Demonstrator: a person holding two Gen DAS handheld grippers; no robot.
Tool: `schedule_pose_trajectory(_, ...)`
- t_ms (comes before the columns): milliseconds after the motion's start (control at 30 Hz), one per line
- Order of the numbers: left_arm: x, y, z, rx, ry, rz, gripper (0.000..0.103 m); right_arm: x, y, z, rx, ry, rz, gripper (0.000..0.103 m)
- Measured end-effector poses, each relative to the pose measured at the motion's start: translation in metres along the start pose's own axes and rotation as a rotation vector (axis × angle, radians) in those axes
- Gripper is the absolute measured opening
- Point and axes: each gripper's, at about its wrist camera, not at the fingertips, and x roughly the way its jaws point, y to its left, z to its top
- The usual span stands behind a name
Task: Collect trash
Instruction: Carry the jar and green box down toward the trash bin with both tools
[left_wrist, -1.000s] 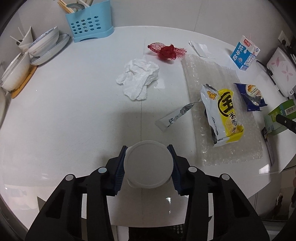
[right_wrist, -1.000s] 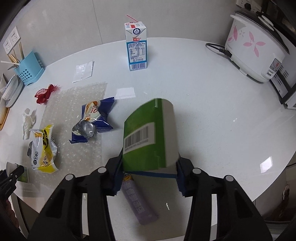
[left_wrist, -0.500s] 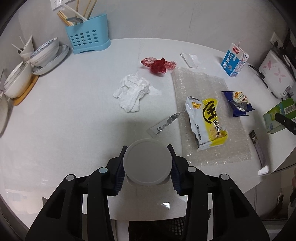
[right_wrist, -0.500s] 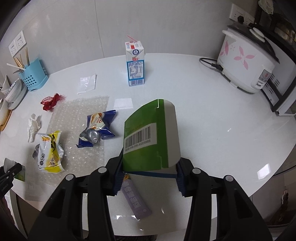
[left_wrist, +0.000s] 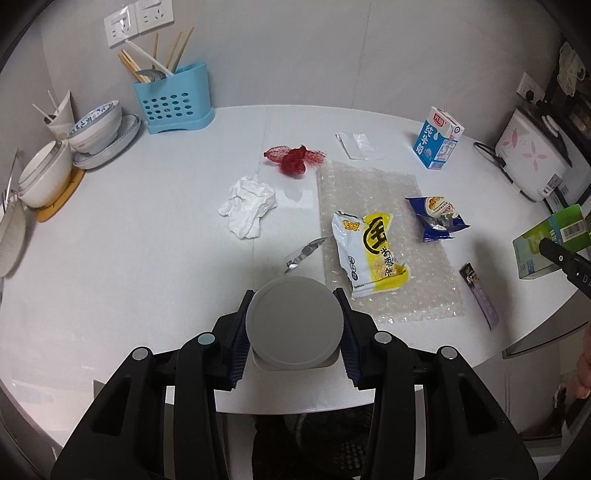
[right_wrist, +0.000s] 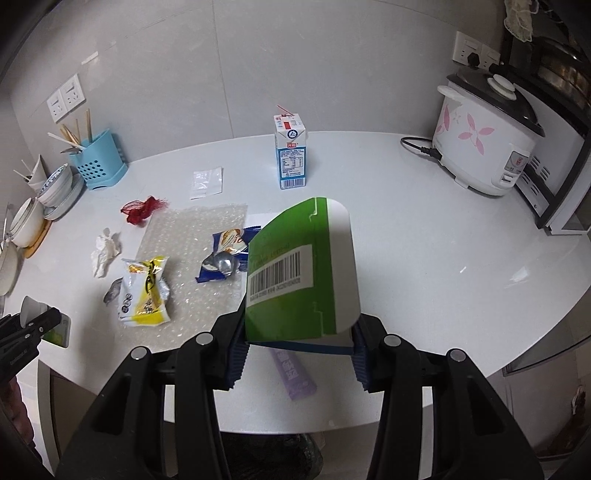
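Left gripper (left_wrist: 295, 325) is clamping a white plastic cup (left_wrist: 294, 329) between both pads, closed snug on its sides; we're looking at its flat round end. Right gripper (right_wrist: 299, 345) is squeezing a green carton (right_wrist: 301, 271) at its lower edge, barcode face up, jaws closed only as far as the box allows. Both are hanging over the near edge of the white table (left_wrist: 129, 258), probably because a dark bin-like thing sits below that edge; can't make it out clearly.

Landmark: bubble wrap sheet (left_wrist: 384, 236).
- On it: yellow snack wrapper (left_wrist: 369, 254) and blue wrapper (left_wrist: 437, 218).
- Just off its left edge: silver foil strip (left_wrist: 304, 253); further left, crumpled tissue (left_wrist: 247, 205).
- Just behind it: red mesh net (left_wrist: 293, 158) and clear plastic packet (left_wrist: 356, 144).
- Behind and right: upright milk carton (right_wrist: 290, 157).
- Near-right of it: purple sachet (left_wrist: 480, 295), flat by the table edge.

Judgement: two items in hand, drop pending; most trash is waiting on the table.
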Motion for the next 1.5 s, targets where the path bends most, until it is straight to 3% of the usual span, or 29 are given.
schedule_pose_trajectory(733, -0.038, -0.043, -0.075, 0.054, 0.005, -0.074, 0.041, -0.060, 0.007, -0.077, -0.038, -0.013, 0.062, 0.044)
schedule_pose_trajectory(1500, -0.027, -0.059, -0.139, 0.106, 0.066, -0.104, 0.041, -0.054, 0.019, -0.158, -0.101, 0.080, 0.107, 0.044)
